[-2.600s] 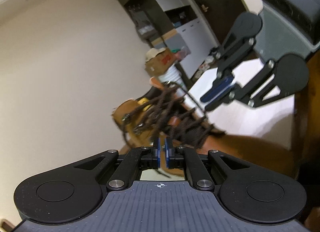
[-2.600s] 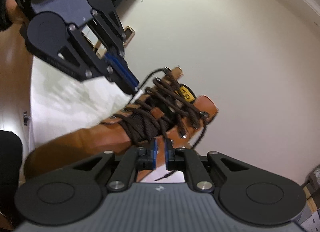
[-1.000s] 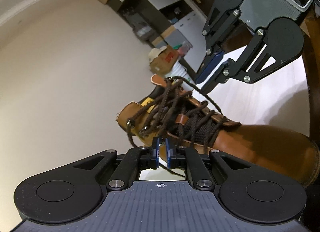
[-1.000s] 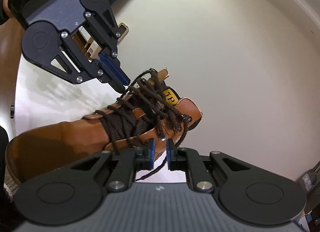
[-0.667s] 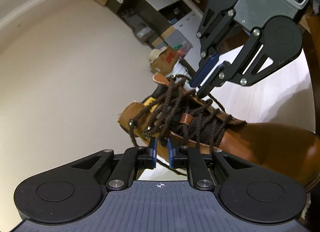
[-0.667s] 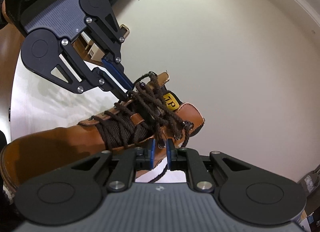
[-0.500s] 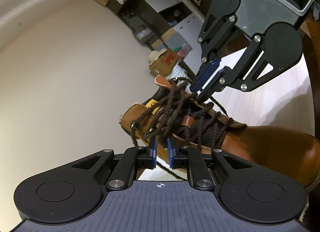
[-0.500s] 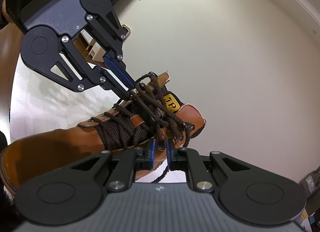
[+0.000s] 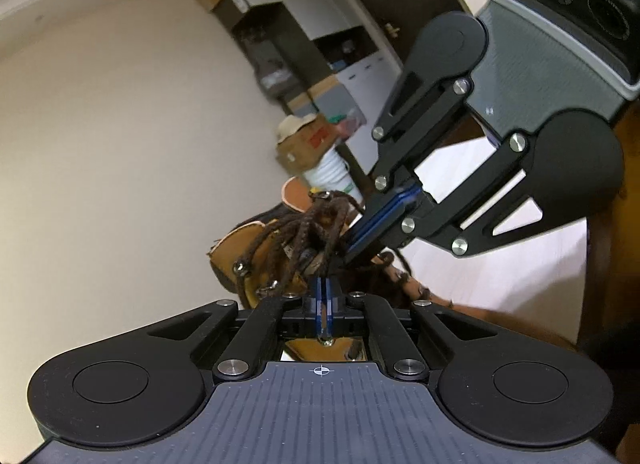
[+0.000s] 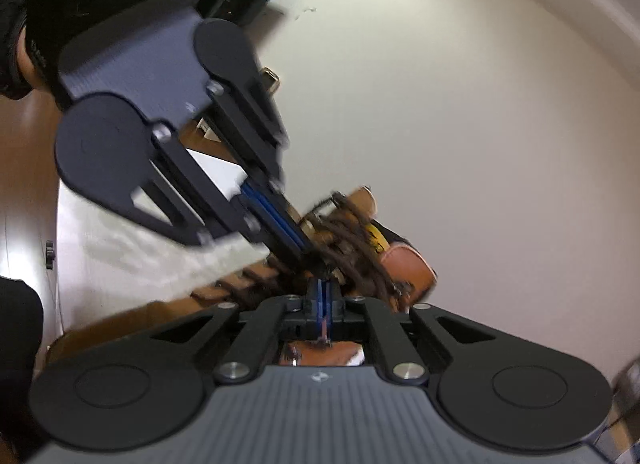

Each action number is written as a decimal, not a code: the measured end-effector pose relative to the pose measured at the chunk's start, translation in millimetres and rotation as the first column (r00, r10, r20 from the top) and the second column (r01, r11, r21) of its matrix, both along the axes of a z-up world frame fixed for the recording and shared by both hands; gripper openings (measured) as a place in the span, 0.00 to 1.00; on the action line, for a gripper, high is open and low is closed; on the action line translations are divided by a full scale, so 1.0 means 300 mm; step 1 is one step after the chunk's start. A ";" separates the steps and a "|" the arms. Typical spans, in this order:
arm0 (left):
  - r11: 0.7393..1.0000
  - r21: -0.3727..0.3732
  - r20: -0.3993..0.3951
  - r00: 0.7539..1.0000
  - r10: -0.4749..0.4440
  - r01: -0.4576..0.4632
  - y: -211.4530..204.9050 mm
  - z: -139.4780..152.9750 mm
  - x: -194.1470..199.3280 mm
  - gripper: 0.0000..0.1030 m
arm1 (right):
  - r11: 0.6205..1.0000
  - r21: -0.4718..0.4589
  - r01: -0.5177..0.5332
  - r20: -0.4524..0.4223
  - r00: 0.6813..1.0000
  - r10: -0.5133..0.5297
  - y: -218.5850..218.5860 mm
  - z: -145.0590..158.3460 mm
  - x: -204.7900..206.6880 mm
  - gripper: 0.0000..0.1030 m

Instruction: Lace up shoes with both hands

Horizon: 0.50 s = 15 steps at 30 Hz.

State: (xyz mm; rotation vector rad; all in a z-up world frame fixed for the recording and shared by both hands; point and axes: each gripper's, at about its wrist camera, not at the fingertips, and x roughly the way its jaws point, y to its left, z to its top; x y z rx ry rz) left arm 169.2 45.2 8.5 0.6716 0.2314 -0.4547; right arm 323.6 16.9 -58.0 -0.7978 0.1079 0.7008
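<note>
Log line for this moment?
left gripper: shut on lace | right gripper: shut on lace | boot: laced | stage: tightening

One boot, two grippers, one cardboard box

Background: cream wall | cardboard box on white bucket | white cabinet | white table surface

Your left gripper and right gripper are matte black linkages, silver screws, blue pads, ribbed grey housings.
</note>
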 end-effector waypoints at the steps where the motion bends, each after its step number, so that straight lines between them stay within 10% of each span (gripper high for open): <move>1: 1.000 -0.002 -0.001 1.000 0.005 -0.005 0.009 -0.003 -0.001 0.02 | 1.000 0.007 0.010 -0.007 1.000 -0.010 -0.004 0.002 0.007 0.02; 15: 0.998 0.018 0.022 0.998 0.060 -0.060 0.075 -0.019 -0.046 0.07 | 0.995 0.021 0.096 -0.032 0.995 -0.096 -0.101 -0.033 0.023 0.10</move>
